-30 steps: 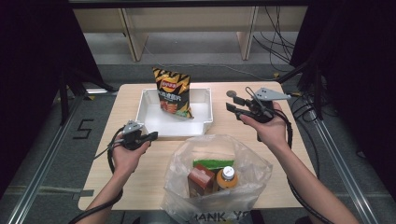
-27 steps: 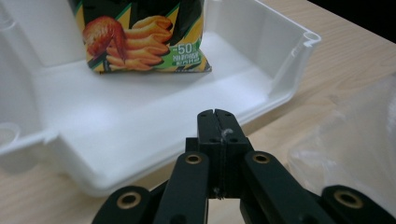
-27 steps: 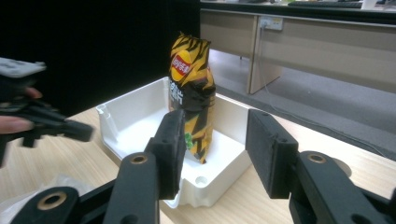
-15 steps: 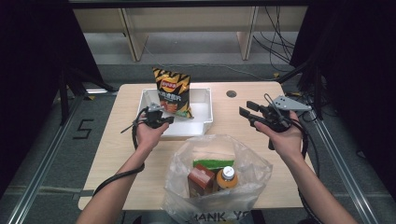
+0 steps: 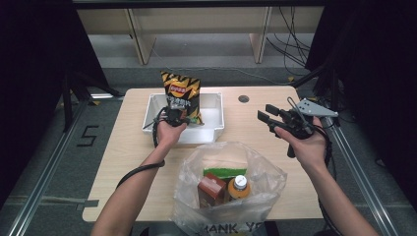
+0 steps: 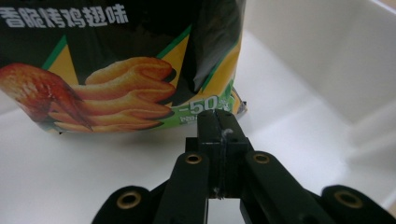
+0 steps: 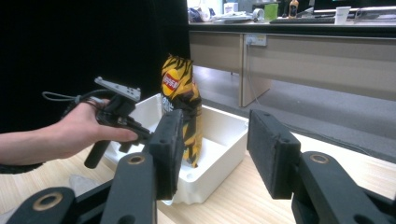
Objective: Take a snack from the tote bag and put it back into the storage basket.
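Observation:
A black and yellow chip bag (image 5: 181,91) stands upright in the white bin (image 5: 212,129) at the back middle of the table. My left gripper (image 5: 180,115) reaches into the bin, shut, its tips right at the bag's lower part. In the left gripper view the closed jaws (image 6: 218,122) meet in front of the bag's bottom corner (image 6: 140,70), with nothing visibly pinched between them. My right gripper (image 5: 268,118) hovers open over the table's right side, pointing left toward the bin. Its pads (image 7: 273,149) stand apart around empty air.
A clear plastic bag (image 5: 265,177) sits at the front middle. It holds an orange-capped bottle (image 5: 238,187), a brown carton (image 5: 211,189) and a green packet (image 5: 225,173). A round cable hole (image 5: 243,98) lies behind the right gripper. Bare wood (image 5: 115,162) lies left of the bag.
My left hand has travelled from the table's left side into the white bin, up to the chip bag. My right hand has drifted a little to the right.

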The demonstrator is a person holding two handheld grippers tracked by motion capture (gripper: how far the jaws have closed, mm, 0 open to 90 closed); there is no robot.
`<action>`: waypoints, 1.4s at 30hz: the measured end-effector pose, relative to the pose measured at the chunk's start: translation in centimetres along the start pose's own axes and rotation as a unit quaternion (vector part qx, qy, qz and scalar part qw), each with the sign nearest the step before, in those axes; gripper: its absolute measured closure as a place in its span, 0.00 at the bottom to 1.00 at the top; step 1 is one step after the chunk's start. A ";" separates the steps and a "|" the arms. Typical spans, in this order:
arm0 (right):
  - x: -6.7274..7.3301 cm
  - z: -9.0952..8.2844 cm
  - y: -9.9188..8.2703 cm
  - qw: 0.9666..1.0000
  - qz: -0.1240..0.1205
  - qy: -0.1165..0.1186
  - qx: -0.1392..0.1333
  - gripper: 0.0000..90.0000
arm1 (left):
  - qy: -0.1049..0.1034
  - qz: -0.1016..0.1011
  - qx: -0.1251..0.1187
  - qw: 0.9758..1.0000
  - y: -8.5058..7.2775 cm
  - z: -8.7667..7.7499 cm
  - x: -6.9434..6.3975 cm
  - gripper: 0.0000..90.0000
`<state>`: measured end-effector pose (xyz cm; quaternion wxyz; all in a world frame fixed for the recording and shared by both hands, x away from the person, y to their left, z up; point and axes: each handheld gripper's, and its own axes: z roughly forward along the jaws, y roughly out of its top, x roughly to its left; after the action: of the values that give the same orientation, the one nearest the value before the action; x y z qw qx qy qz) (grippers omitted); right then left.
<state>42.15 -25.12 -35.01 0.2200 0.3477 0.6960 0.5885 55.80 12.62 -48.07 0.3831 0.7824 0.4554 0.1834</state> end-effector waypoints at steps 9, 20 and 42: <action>-0.3 -0.3 0.1 1.000 0.005 -0.005 -0.001 0.62 | 0.002 0.000 0.000 1.000 0.9 0.9 -0.2 0.99; -0.6 -0.2 -0.1 1.000 0.005 -0.002 0.003 0.62 | 0.004 0.002 0.003 1.000 1.6 1.6 -0.6 0.99; -0.7 -0.1 -0.3 1.000 0.016 -0.002 0.006 0.60 | 0.005 0.020 0.003 1.000 2.6 2.0 -1.7 0.96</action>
<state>42.48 -25.77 -35.32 0.2102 0.3615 0.6932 0.5870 57.67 9.50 -47.26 0.3745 0.7917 0.4420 0.1940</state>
